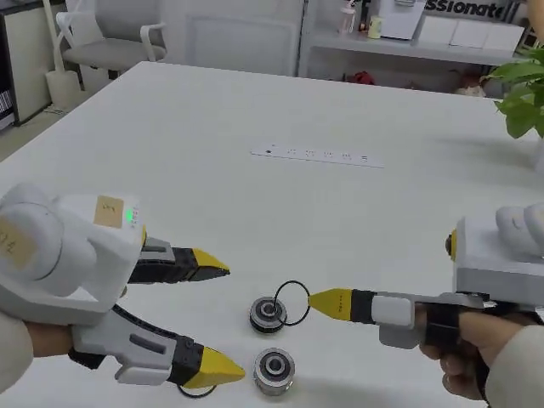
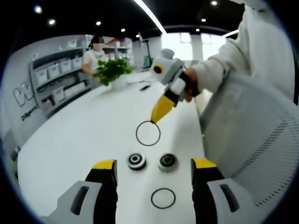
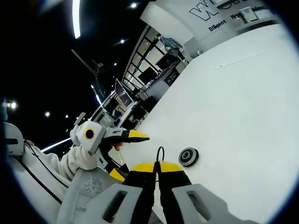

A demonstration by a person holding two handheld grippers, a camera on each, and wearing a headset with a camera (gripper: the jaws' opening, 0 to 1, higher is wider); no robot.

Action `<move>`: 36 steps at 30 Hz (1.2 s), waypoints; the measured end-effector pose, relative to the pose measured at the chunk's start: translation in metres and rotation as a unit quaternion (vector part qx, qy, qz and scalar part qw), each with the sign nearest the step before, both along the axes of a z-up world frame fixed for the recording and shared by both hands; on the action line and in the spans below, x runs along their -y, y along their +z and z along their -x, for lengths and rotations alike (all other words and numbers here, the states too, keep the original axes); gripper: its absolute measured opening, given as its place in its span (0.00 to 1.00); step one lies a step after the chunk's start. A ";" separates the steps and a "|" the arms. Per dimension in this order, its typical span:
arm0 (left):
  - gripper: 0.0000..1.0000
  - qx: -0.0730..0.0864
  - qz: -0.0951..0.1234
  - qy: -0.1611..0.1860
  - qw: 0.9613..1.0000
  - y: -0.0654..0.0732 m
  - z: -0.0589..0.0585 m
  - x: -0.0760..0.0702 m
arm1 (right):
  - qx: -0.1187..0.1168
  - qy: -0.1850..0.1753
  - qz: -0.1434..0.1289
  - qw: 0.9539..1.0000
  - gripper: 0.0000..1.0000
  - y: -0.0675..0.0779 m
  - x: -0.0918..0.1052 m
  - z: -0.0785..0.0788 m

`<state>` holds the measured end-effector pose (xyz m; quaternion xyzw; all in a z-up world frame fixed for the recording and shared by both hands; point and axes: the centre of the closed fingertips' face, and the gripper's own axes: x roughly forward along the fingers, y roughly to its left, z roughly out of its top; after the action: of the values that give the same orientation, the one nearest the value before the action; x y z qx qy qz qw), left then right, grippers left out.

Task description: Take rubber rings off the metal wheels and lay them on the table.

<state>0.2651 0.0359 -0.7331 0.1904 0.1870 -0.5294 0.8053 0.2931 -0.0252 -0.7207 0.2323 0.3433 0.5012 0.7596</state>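
Office-type room, shelving and a potted plant point(image 1: 523, 93) at the back. A big white table point(image 1: 255, 110) takes most of it, and all the work sits close to its near edge.

Left gripper point(image 1: 234, 321) hovers over that edge, jaws spread wide, nothing between them. Right gripper point(image 1: 319, 301) reaches in from the table's right side, jaws pinched fully together on a rubber ring point(image 1: 291, 283). The ring hangs off the tips beside the far wheel point(image 1: 268, 313); can't tell if it touches the table.

Near wheel point(image 1: 274, 370) sits just beside the far one, closer to the edge, both lying flat, not touching. The far wheel's rim looks darker, so a ring may remain on it; can't tell.

Second ring point(image 2: 163, 188) lies flat on the table by the near edge, between the left gripper's open jaws in the left gripper view.

Handling, my guess: the rings are thin, light, floppy and stretchy. Pinch the band at one spot, as here; it will droop. The wheels look like solid metal, but could slide on the smooth top, so steady them by the rim.
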 end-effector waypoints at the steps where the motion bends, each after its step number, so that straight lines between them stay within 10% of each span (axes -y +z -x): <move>1: 0.65 0.001 -0.002 0.005 1.000 0.000 -0.001 -0.002 | 0.000 -0.003 -0.003 1.000 0.00 0.002 0.000 -0.001; 14: 0.73 0.019 0.008 0.048 0.999 0.012 -0.005 -0.026 | 0.004 -0.010 -0.022 1.000 0.00 0.019 -0.004 0.001; 36: 0.84 0.001 0.045 0.084 0.995 0.013 -0.001 -0.043 | 0.016 0.034 -0.017 0.999 0.00 0.029 -0.030 0.020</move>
<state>0.2666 0.0790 -0.7199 0.1380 0.1772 -0.4676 0.8549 0.2734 0.0045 -0.6914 0.2257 0.3302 0.5362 0.7433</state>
